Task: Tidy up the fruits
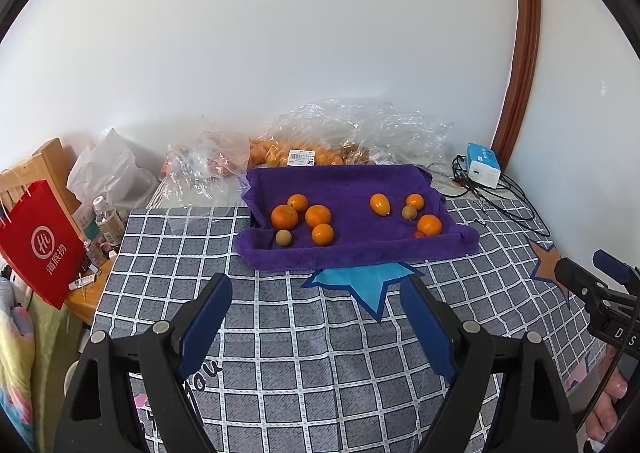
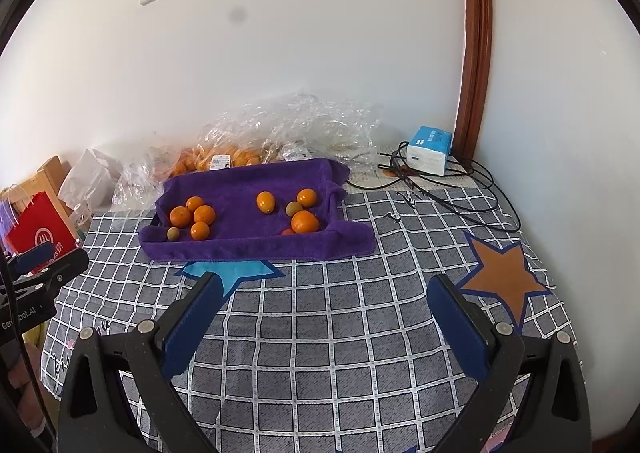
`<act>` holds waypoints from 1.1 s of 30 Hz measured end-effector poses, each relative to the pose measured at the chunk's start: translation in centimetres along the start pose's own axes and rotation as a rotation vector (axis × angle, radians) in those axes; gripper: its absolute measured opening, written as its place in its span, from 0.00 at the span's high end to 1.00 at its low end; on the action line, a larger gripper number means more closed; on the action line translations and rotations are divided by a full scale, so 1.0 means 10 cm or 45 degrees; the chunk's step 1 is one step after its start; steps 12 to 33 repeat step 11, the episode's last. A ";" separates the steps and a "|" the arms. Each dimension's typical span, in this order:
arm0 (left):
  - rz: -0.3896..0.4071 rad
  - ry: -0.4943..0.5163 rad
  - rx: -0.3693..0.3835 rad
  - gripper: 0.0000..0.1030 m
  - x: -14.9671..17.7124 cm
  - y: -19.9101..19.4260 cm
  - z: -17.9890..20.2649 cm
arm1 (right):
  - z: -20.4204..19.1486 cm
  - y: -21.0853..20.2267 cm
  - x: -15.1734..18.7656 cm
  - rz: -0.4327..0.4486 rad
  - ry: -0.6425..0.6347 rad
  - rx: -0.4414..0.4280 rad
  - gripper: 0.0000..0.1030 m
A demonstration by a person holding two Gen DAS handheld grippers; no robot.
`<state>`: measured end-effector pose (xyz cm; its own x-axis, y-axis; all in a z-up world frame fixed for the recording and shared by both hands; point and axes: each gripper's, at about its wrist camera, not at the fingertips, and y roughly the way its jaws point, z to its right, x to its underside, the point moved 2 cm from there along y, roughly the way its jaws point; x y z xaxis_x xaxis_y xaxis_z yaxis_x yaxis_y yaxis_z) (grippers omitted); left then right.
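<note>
Both tools hang over the checked cloth [image 1: 320, 353], short of the fruit and holding nothing. The left gripper [image 1: 316, 317] has its blue pads spread wide, and the right gripper [image 2: 324, 317] is parted just as far, with only cloth between its fingers.

The fruit lies ahead of both, on a purple towel [image 1: 344, 181] draped over what looks like a shallow tray near the wall. It sits in two loose groups with a bare strip of towel between them. On the left are four oranges [image 1: 318, 215] bunched together and touching, with a small brownish-green fruit [image 1: 283, 238] just beside them at the front. On the right are an oval orange fruit [image 1: 380, 204], two round ones, another brownish-green fruit [image 1: 409, 212] between them, and something small and red at the front edge, too tiny to name for certain.

Whether these two groups are the sorted result or a mix awaiting sorting cannot be settled, since each group holds both orange and greenish fruit.

The relation that matters is straight ahead and slightly up the table. The left cluster lies nearer the left gripper's line and the right cluster nearer the right gripper's. The oval fruit's long axis runs slantwise, from far left to near right, so fingers would close best across its short width
</note>
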<state>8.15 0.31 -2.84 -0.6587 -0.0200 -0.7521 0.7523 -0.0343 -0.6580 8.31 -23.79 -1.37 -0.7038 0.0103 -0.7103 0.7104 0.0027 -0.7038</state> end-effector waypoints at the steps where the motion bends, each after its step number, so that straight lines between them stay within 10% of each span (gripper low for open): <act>1: 0.001 -0.001 -0.001 0.17 0.00 0.00 0.00 | 0.00 0.00 0.00 0.001 0.000 0.001 0.02; 33: 0.003 0.000 -0.009 0.16 -0.01 0.04 -0.02 | 0.01 0.03 0.02 0.004 0.000 0.011 0.02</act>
